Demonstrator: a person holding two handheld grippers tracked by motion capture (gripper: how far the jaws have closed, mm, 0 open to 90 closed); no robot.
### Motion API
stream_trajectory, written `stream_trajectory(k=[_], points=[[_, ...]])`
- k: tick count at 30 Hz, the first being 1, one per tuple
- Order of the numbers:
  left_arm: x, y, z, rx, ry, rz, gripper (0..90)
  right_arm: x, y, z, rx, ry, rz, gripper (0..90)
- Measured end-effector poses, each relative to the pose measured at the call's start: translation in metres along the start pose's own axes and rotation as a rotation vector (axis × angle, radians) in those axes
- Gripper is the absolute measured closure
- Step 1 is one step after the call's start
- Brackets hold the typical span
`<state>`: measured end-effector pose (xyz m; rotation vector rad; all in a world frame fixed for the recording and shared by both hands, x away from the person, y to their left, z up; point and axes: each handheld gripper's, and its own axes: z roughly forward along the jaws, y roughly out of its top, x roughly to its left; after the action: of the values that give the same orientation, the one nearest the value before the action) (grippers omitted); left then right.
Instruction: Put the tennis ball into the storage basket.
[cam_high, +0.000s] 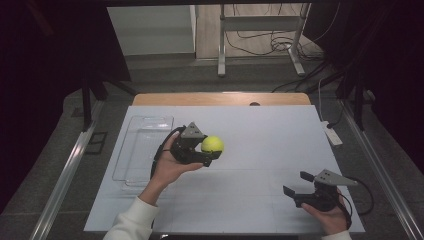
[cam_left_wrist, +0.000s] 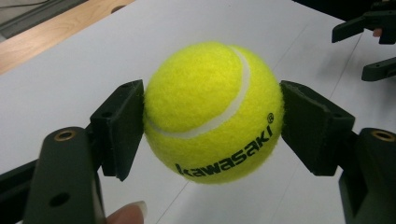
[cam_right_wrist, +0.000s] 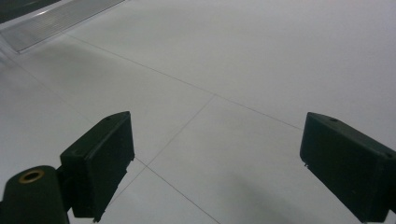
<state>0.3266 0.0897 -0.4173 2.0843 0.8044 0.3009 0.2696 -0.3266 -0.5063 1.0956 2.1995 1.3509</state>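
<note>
Left gripper view puts the left tool (cam_left_wrist: 212, 126) clamped on the tennis ball (cam_left_wrist: 212, 112) — pads pressing its two sides, so it hangs clear above the white worktop (cam_left_wrist: 70, 79). High view: the right tool (cam_high: 296, 183) rests near the front right, jaws wide and empty — likely waiting. A clear tray (cam_high: 142, 150) lies left, perhaps the ball's destination.

Bright yellow tennis ball (cam_left_wrist: 212, 112) with a white seam and black lettering, black grippers, white table sheet (cam_high: 260, 135) ruled with thin grey lines, white sleeve (cam_high: 132, 220).
</note>
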Motion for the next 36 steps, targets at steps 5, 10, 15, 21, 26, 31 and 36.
stream_trajectory(k=[5, 10, 15, 21, 26, 31, 36], points=[[0.003, 0.000, -0.003, -0.012, 0.015, -0.008, 26.5, 0.000, 0.000, 0.000, 0.001, -0.001, -0.002, 10.0], [0.006, -0.001, -0.005, -0.019, 0.022, -0.021, 26.5, 0.000, 0.000, 0.000, 0.002, -0.001, -0.002, 10.0], [0.009, -0.001, -0.007, -0.024, 0.030, -0.027, 26.4, 0.000, 0.000, 0.000, 0.002, -0.001, -0.002, 10.0], [0.013, -0.002, -0.010, -0.026, 0.045, -0.029, 26.5, 0.000, 0.000, 0.000, 0.001, -0.002, -0.002, 10.0], [0.015, -0.002, -0.012, -0.033, 0.055, -0.034, 26.5, 0.000, 0.000, 0.000, 0.002, -0.001, -0.001, 10.0], [0.018, -0.002, -0.015, -0.041, 0.067, -0.041, 26.5, 0.000, 0.000, 0.000, 0.002, -0.002, -0.001, 10.0], [0.021, -0.003, -0.018, -0.045, 0.075, -0.043, 26.4, 0.000, 0.000, 0.000, 0.001, -0.002, -0.002, 10.0]])
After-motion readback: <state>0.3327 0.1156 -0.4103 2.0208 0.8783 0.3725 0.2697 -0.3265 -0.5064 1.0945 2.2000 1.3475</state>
